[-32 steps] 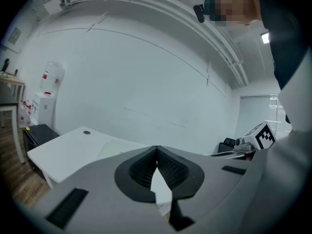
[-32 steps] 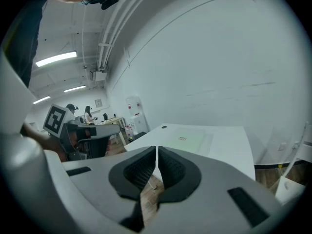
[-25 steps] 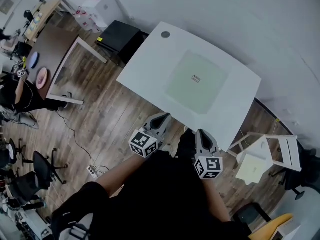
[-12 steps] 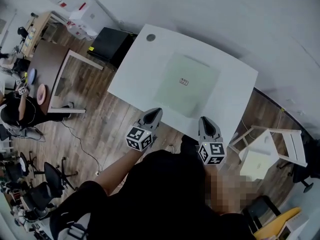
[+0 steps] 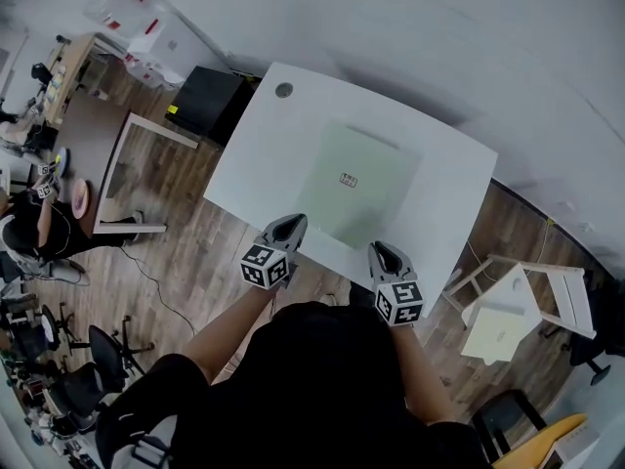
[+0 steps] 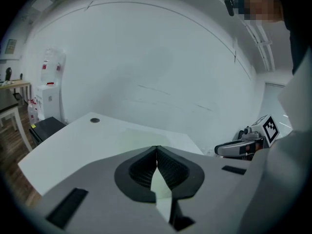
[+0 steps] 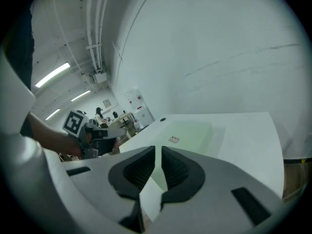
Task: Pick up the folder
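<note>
A pale green folder (image 5: 356, 180) with a small label lies flat in the middle of the white table (image 5: 264, 154). The right gripper view shows the folder (image 7: 192, 130) ahead on the table. It appears faintly in the left gripper view as a pale patch, the folder (image 6: 141, 139). My left gripper (image 5: 292, 225) hovers at the table's near edge, left of the folder, shut and empty. At the same edge, my right gripper (image 5: 379, 249) is also shut with nothing in it, just short of the folder's near side.
A round cable port (image 5: 284, 90) sits at the table's far left corner. A black cabinet (image 5: 205, 101) stands left of the table, a white chair (image 5: 518, 301) to the right. Wooden floor, another desk (image 5: 93, 154) and office chairs lie at the left. A white wall backs the table.
Both grippers have moved forward and down toward the table's near edge. Their jaws stayed shut.
</note>
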`<state>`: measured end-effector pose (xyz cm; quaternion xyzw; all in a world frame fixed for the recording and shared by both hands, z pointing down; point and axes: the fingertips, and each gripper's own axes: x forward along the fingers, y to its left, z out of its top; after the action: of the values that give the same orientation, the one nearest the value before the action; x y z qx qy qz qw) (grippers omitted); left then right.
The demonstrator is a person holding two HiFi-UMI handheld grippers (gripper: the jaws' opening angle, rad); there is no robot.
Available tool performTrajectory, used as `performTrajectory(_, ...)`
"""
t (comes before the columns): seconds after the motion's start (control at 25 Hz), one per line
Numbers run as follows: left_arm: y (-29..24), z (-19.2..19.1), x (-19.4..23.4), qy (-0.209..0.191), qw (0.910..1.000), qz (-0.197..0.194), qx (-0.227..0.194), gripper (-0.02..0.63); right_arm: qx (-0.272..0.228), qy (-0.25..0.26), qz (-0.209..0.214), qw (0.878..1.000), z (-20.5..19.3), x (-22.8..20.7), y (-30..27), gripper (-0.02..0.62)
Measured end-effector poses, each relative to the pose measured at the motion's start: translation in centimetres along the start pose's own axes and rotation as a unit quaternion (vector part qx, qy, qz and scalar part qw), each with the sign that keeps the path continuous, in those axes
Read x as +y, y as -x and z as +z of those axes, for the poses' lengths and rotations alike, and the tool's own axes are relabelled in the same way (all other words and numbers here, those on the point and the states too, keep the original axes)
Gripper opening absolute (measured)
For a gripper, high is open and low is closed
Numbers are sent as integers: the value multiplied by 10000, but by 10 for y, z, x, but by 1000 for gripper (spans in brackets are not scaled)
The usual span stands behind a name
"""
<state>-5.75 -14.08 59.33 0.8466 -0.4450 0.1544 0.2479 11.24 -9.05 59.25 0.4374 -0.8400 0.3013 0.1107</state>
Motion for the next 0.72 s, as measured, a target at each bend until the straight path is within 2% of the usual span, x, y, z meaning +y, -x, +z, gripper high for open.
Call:
performTrajectory(0.16, -8, -7, 21, -30, 9995, 222, 216, 14, 177, -61, 81, 9998, -6, -2, -8, 35)
performTrajectory(0.32, -23, -6, 40, 16, 9990, 335, 283, 14, 436, -243, -62, 9987, -19, -23, -30, 35)
performTrajectory(0.44, -30, -11, 52, 71, 9990, 203, 396, 14, 581, -406, -298, 9970, -27, -36, -45, 35)
performTrajectory(0.56, -48, -17, 65, 165, 9981, -94, 590, 14, 587, -625, -629, 9943, -29, -55, -60, 37)
performTrajectory(0.72, -70, -21, 89, 87, 9957, -314, 867, 16, 711, -931, -883, 9892, -42, -71, -82, 56)
